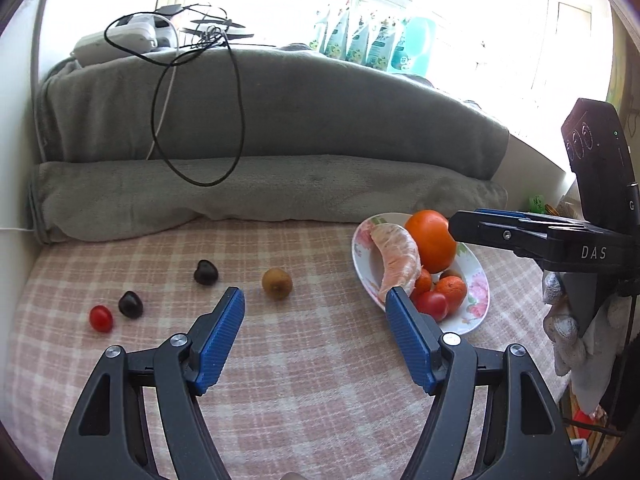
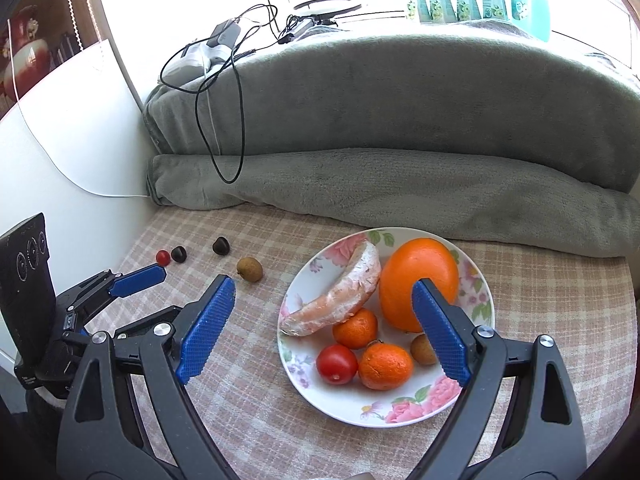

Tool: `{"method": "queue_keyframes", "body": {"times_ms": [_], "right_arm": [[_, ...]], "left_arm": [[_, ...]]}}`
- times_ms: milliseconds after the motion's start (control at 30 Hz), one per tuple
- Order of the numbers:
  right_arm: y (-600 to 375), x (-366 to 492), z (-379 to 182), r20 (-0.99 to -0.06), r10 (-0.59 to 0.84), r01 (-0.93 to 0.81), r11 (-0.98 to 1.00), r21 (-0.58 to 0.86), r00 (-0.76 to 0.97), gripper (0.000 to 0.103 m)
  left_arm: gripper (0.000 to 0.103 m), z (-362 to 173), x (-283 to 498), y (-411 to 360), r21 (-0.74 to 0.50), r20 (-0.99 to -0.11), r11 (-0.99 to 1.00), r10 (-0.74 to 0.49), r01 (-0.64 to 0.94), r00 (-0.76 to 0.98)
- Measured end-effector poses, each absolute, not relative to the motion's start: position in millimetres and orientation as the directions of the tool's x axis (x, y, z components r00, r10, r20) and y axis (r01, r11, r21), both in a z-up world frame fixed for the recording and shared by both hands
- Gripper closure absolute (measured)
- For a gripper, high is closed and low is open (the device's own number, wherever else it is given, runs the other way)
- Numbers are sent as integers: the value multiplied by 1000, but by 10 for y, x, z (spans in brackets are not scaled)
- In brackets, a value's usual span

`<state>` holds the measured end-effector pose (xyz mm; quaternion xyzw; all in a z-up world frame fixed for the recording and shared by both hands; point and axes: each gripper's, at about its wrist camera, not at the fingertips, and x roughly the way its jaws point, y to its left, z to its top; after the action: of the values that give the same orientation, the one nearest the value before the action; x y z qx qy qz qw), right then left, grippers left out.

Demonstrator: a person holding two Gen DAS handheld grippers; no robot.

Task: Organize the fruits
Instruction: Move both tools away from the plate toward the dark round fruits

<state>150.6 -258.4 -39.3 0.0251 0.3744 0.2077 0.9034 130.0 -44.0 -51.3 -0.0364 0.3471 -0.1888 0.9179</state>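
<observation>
A floral plate [image 2: 400,416] holds a large orange [image 2: 416,260], a peeled citrus segment [image 2: 340,292], two mandarins [image 2: 385,366], a tomato [image 2: 337,364] and a kiwi [image 2: 422,348]. My right gripper [image 2: 323,283] hovers open over the plate, empty. On the checked cloth to the left lie a kiwi [image 1: 277,283], two dark fruits [image 1: 206,272] [image 1: 131,304] and a cherry tomato [image 1: 101,318]. My left gripper [image 1: 315,294] is open and empty above the cloth, between the loose kiwi and the plate [image 1: 362,256]. The right gripper [image 1: 460,222] shows side-on beyond the plate.
A rolled grey blanket [image 1: 260,192] bounds the cloth at the back, with black and white cables [image 1: 236,112] draped over it. A white wall [image 2: 80,152] stands on the left. A gloved hand [image 1: 568,328] holds the right gripper.
</observation>
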Motion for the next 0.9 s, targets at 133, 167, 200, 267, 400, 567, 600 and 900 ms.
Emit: {"method": "queue_keyframes", "body": {"times_ms": [133, 167, 200, 267, 400, 567, 600, 900], "right_arm": [[-2435, 1543, -384, -667, 403, -376, 906, 195, 626, 11], [-2398, 1553, -385, -668, 406, -381, 904, 194, 624, 11], [-2360, 1564, -388, -669, 409, -385, 902, 194, 621, 11], [-2286, 1582, -396, -671, 414, -396, 898, 192, 615, 11], [-2125, 1626, -403, -675, 425, -416, 890, 188, 604, 11], [-1937, 1685, -403, -675, 440, -437, 879, 189, 592, 11], [-1896, 1698, -404, -676, 441, -441, 878, 188, 591, 11], [-1546, 1830, -458, -686, 462, -481, 857, 184, 562, 11]], "left_arm": [[30, -519, 1336, -262, -189, -625, 937, -345, 294, 701], [30, -522, 1346, -220, -187, -625, 939, -339, 287, 703], [30, -526, 1357, -175, -187, -626, 942, -334, 280, 705], [30, -538, 1383, -95, -184, -628, 946, -322, 267, 708], [30, -562, 1423, 51, -179, -634, 953, -302, 246, 711], [30, -613, 1458, 238, -171, -646, 959, -281, 224, 710], [30, -625, 1468, 276, -170, -649, 960, -278, 221, 708], [41, -743, 1611, 524, -154, -681, 967, -254, 204, 687]]}}
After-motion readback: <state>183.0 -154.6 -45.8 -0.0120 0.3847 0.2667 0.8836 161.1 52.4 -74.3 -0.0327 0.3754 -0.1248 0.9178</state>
